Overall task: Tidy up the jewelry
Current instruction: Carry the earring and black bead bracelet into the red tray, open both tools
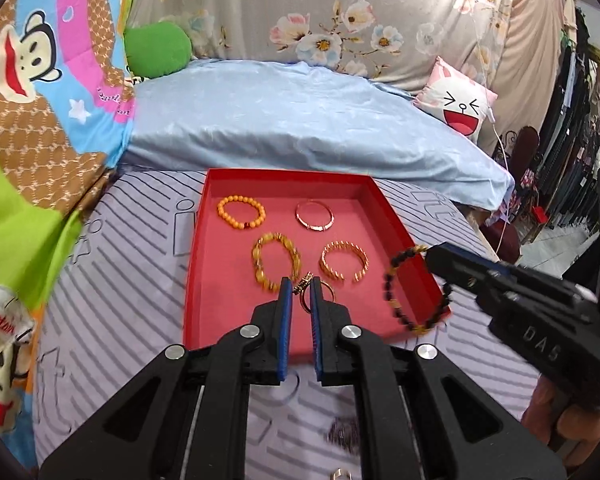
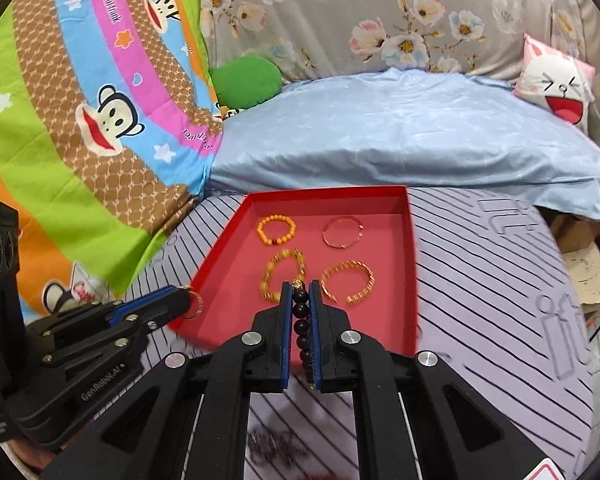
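Four bracelets (image 1: 276, 246) already lie in the red tray (image 1: 198, 240), while the left gripper (image 1: 301, 292) clamps rings (image 1: 306, 290) and the right gripper (image 2: 301, 292) clamps a dark bead bracelet (image 2: 302, 326) near it.

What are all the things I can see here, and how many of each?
red tray: one, red, on the striped sheet
bracelets in the tray: four; orange beads and thin rose-gold bangle at the back, amber beads and twisted gold cuff in front
black bead bracelet: one, black with gold, held over the tray's right edge
gold rings: small bunch, held over the tray
dark jewelry: blurred heap, on the sheet nearest the cameras
blue pillow: one, behind the tray
green cushion: one, back left
left gripper: shut on the rings
right gripper: shut on the black bracelet
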`<state>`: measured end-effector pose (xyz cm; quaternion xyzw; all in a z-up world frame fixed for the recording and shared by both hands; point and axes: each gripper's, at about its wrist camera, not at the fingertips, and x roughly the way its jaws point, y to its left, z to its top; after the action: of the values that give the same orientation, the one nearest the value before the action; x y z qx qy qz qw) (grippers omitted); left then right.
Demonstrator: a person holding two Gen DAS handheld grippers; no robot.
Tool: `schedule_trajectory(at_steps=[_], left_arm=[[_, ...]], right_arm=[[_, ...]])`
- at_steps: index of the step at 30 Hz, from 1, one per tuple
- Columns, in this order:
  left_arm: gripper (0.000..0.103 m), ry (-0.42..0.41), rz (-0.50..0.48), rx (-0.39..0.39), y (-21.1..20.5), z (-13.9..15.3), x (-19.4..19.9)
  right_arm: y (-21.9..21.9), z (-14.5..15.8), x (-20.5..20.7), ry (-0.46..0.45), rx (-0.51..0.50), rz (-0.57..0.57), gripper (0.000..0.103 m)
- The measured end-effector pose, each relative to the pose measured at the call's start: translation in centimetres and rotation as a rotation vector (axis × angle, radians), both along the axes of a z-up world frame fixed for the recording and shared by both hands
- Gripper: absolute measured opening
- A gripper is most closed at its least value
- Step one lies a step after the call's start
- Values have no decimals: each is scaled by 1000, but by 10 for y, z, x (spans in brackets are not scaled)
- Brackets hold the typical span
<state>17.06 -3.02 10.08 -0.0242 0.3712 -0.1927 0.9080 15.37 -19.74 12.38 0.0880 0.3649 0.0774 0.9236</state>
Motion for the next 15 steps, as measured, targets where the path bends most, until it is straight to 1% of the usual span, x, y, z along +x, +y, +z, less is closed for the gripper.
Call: schedule_trajectory(at_steps=[3,5,10,15], left_arm=[[9,27,-1,3,-6,-13,19],[9,55,-1,8,-8,-24,29],[9,113,3,30,-14,-52,43],[9,145,12,50,-14,-71,48]], right_arm=[[1,-15,24,45,49,2,8],[2,-27,35,77,58,1,8],[0,-57,48,147,27,-14,8],[-9,-72,46,165,-20,-44,8]])
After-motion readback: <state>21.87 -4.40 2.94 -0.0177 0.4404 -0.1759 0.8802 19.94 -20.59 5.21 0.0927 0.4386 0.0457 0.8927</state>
